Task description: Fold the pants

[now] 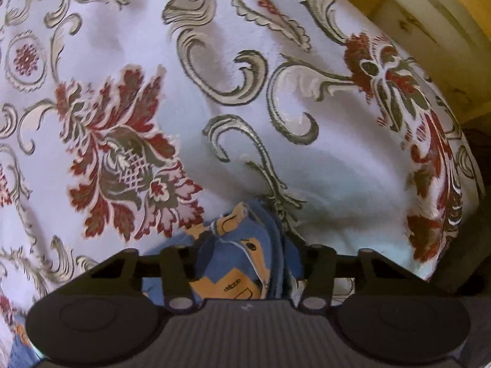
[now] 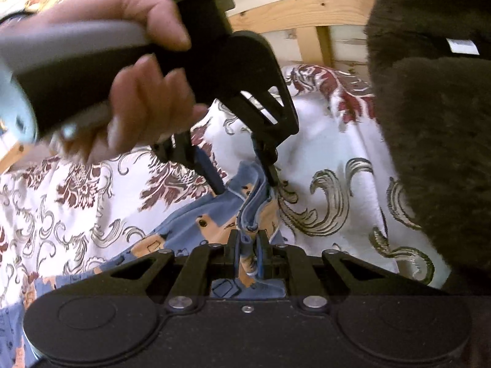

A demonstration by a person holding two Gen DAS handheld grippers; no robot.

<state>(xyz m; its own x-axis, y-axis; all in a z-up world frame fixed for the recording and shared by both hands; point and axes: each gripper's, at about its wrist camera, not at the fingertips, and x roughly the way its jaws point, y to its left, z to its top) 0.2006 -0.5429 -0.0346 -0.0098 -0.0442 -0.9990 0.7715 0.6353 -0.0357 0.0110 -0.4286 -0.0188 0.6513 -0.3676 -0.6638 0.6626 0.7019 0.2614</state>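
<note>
Surface: white bedspread (image 1: 214, 70) with grey scrolls and red flowers, creased. Behind: pale wooden frame (image 2: 310, 12); dark furry mass (image 2: 429, 122) at right. Task item: blue pants (image 2: 184, 224) with orange print, bunched on the bedspread. Right gripper (image 2: 248, 254): fingers pressed together, pinching a pants fold. Left gripper (image 2: 245, 181): held by a hand (image 2: 144, 98), tilted downward, fingers spread around a raised pants edge.

Pants (image 2: 184, 230): blue fabric, orange printed patches; bunched, edge raised at twelve o'clock; lying on patterned bedspread (image 2: 331, 165).
</note>
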